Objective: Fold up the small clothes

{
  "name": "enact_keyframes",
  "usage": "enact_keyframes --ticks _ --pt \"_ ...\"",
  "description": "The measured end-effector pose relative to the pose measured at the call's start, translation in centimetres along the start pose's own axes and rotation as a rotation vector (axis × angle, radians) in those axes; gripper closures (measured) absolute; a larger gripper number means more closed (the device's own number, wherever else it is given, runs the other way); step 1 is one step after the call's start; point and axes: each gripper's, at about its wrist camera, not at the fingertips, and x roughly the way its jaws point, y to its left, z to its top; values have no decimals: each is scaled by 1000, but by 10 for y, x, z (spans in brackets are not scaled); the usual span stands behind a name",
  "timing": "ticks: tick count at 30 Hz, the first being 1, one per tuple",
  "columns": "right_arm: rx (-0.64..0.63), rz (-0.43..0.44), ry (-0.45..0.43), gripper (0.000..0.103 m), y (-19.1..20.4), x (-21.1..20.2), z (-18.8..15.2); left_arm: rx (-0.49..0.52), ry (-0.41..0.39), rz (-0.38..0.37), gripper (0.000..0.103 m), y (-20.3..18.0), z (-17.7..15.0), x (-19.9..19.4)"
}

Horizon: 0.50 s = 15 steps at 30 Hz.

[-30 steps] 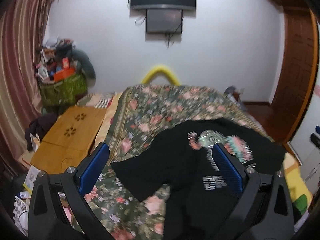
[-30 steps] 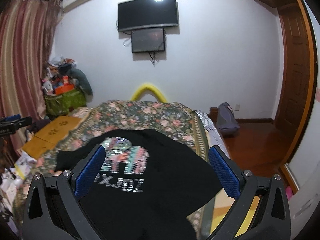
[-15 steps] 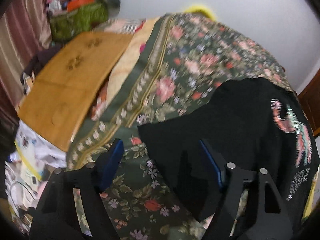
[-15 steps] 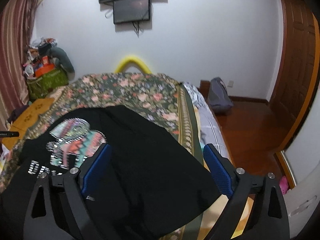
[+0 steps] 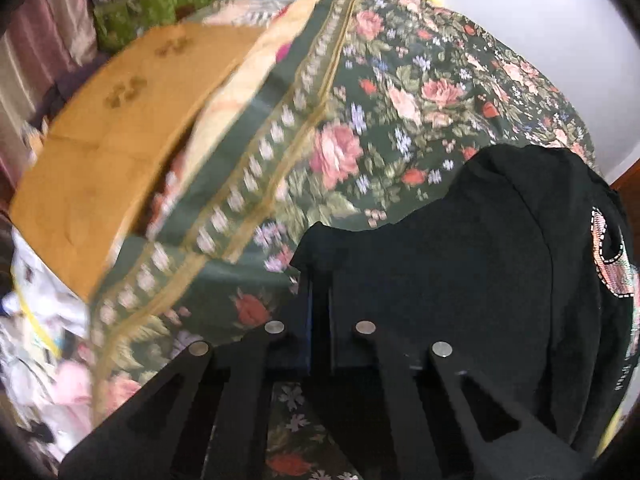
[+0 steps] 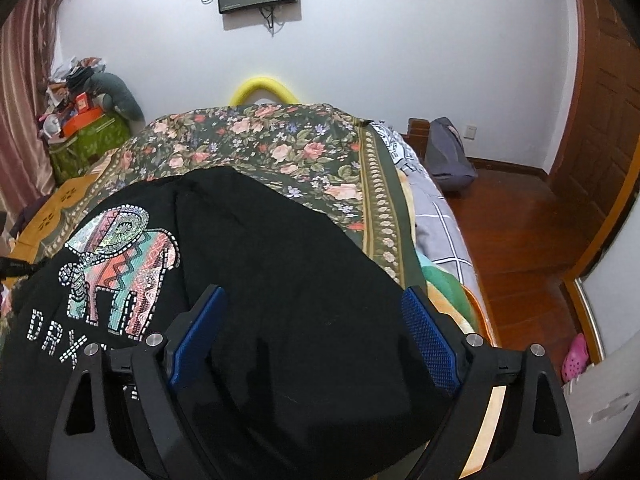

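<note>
Black shirt [image 6: 280, 300] lies spread on bed [image 5: 380, 92], lower centre of both views, print at left in right view. Left tool [image 5: 320, 300] has just snapped closed on shirt's sleeve edge; a sec ago it was wide open and higher up. Right tool [image 6: 314, 344] has narrowed slightly, jaws apart over shirt body, gripping nothing. Judgement: first fold about to start from the sleeve side.

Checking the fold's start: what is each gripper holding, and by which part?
The left gripper pinches the black shirt at its sleeve corner. The right gripper is open, holding nothing.
</note>
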Motion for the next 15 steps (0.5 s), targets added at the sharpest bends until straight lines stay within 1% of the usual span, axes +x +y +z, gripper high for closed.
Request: enact_keyframes --ticks 4,7,9,11,13,15 --pt "-13 34 -4 16 6 1 6 34 -104 44 99 -3 24 -40" --pt "-30 66 -3 16 15 1 10 42 -162 18 99 -10 46 -74" --pt "-50 82 -4 16 22 2 13 62 -205 -1 99 -21 60 -100" --pt "-70 94 -1 16 30 5 14 94 -234 -44 99 -40 72 -125" --pt "-80 102 4 16 34 8 14 132 -236 -117 99 -66 78 -143" --pt "-77 113 9 16 34 11 13 179 -228 -172 99 -94 78 -152"
